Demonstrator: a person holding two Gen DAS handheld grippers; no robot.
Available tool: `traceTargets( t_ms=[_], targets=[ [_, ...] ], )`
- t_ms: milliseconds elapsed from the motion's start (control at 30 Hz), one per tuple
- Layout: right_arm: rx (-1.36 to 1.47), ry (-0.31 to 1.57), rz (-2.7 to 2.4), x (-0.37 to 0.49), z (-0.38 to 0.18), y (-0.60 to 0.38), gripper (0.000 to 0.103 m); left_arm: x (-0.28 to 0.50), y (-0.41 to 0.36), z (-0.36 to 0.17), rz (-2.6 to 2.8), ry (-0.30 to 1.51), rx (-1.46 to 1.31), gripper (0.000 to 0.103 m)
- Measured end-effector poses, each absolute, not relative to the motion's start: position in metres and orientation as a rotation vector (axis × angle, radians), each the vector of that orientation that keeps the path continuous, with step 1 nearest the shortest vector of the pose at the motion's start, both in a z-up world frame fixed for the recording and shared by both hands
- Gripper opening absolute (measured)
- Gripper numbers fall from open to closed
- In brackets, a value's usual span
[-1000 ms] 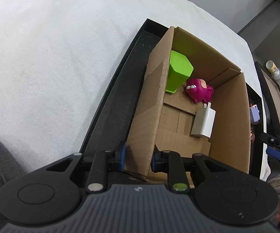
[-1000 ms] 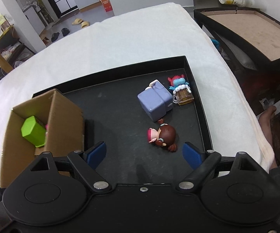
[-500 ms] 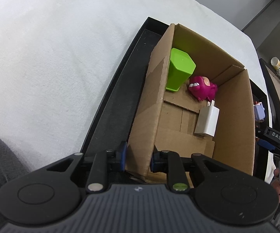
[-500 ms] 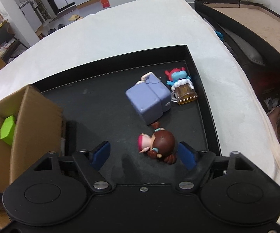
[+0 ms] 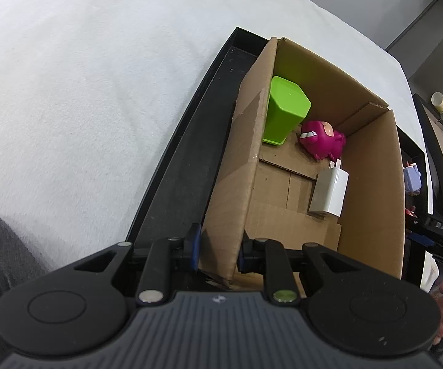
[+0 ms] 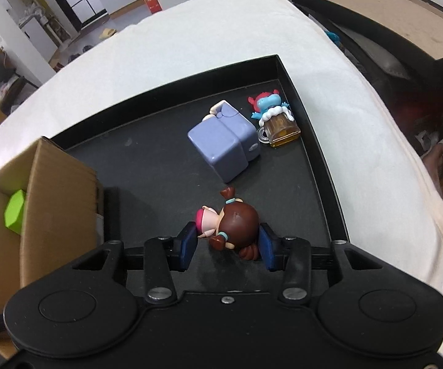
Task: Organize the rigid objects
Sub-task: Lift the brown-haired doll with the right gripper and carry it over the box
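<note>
A brown-haired doll (image 6: 236, 220) with a pink hat lies on its side on the black tray (image 6: 160, 166). My right gripper (image 6: 228, 243) is closing around it, and both blue pads meet the doll's hat and head. In the left wrist view my left gripper (image 5: 218, 246) is shut on the near wall of the cardboard box (image 5: 236, 184). Inside the box are a green cup (image 5: 282, 107), a pink monster figure (image 5: 322, 138) and a white charger (image 5: 329, 193).
A lilac block toy (image 6: 224, 147) and a blue figure with a beer mug (image 6: 276, 117) lie further back on the tray. The tray sits on a white cloth-covered table (image 6: 359, 141). A second tray (image 6: 405, 24) and a person's foot (image 6: 433, 160) are to the right.
My right gripper has come down towards the doll and its jaws have narrowed from wide open to the doll's sides. The left gripper still holds the box wall.
</note>
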State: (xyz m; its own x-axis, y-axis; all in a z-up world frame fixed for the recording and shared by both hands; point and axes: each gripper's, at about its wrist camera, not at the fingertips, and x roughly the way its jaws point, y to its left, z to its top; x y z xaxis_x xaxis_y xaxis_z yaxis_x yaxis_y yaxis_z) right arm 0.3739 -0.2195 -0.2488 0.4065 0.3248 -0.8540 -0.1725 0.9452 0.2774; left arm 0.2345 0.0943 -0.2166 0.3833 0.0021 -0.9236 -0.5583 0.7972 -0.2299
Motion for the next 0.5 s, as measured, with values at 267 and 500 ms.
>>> traceTargets(
  t_ms=[267, 500],
  targets=[
    [0.168, 1.081, 0.337, 0.354, -0.225, -0.227, 0.042, 0.234, 0.094, -0.217, 0.379, 1.134, -0.554, 0.021],
    [0.143, 1.066, 0.339, 0.347, -0.207, -0.217, 0.042, 0.234, 0.095, -0.218, 0.376, 1.134, -0.564, 0.021]
  ],
)
